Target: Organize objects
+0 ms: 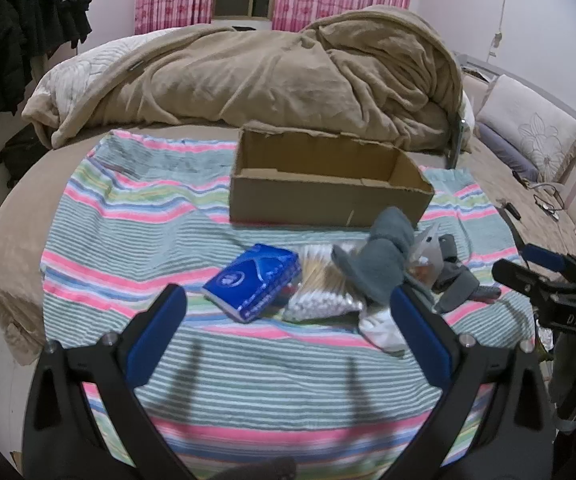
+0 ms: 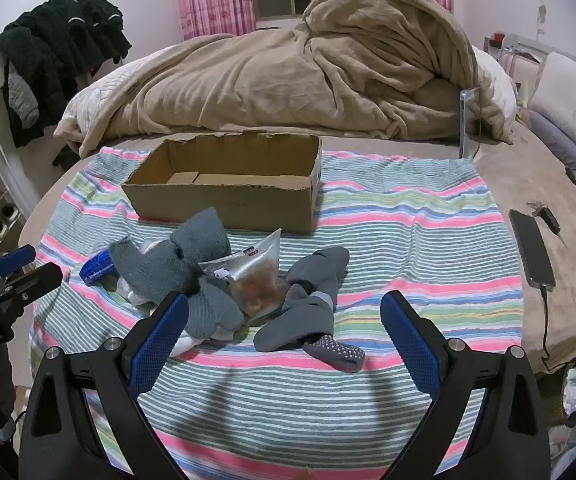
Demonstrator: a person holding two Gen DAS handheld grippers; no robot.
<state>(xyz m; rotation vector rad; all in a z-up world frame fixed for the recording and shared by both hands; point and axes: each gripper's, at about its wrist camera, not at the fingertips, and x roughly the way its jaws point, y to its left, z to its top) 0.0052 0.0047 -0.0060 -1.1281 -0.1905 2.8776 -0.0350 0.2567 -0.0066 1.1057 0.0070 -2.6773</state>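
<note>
An open cardboard box [image 1: 328, 196] [image 2: 224, 196] stands on a striped towel [image 1: 128, 240] [image 2: 408, 240] on the bed. In front of it lies a small pile: a blue tissue pack [image 1: 254, 280] [image 2: 96, 266], a bag of cotton swabs [image 1: 320, 288], a grey-blue rolled sock pair [image 1: 380, 264] [image 2: 184, 260], a clear snack pouch [image 2: 254, 272] and dark grey grip socks [image 2: 312, 312] [image 1: 456, 280]. My left gripper [image 1: 288, 312] is open and empty, short of the tissue pack. My right gripper [image 2: 284, 316] is open and empty, either side of the dark socks.
A rumpled tan blanket [image 1: 268, 76] [image 2: 308, 76] fills the bed behind the box. A phone on a cable [image 2: 532, 248] and keys [image 2: 548, 216] lie right of the towel. Pillows [image 1: 528, 136] are at the far right. Dark clothes [image 2: 60, 56] hang at the left.
</note>
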